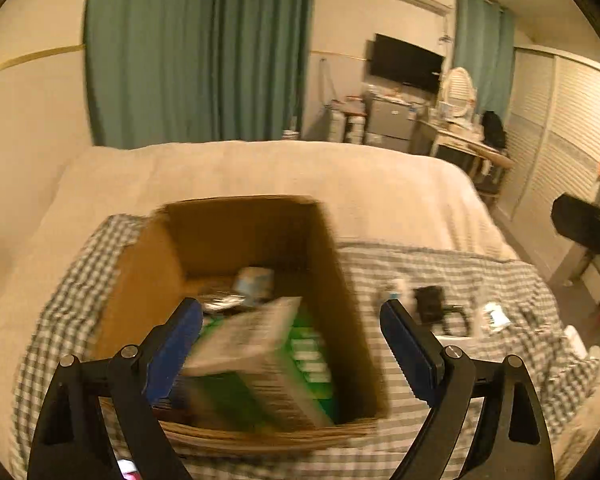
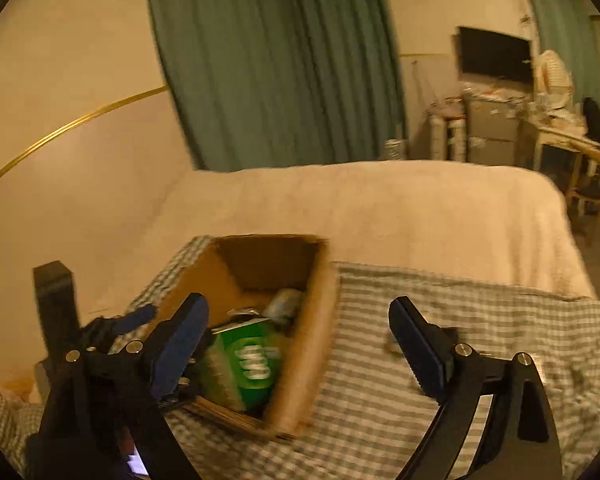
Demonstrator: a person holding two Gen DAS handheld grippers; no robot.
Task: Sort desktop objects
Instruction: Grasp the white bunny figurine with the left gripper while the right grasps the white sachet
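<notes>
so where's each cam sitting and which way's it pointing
Left wrist: on the left gripper, looking forward and down into the box on the checked cloth; its own two open fingers show, and a bit of the right gripper at the right edge.
Right wrist: on the right gripper, further right, facing the same way; its open fingers show, with the left gripper at left.
Shared: box, green carton, cloth, bed, curtain.

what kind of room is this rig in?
Almost certainly a bedroom. The sorting happens on a bed with a checked cloth spread over it; a wall TV, green curtains and a louvred wardrobe stand beyond.
</notes>
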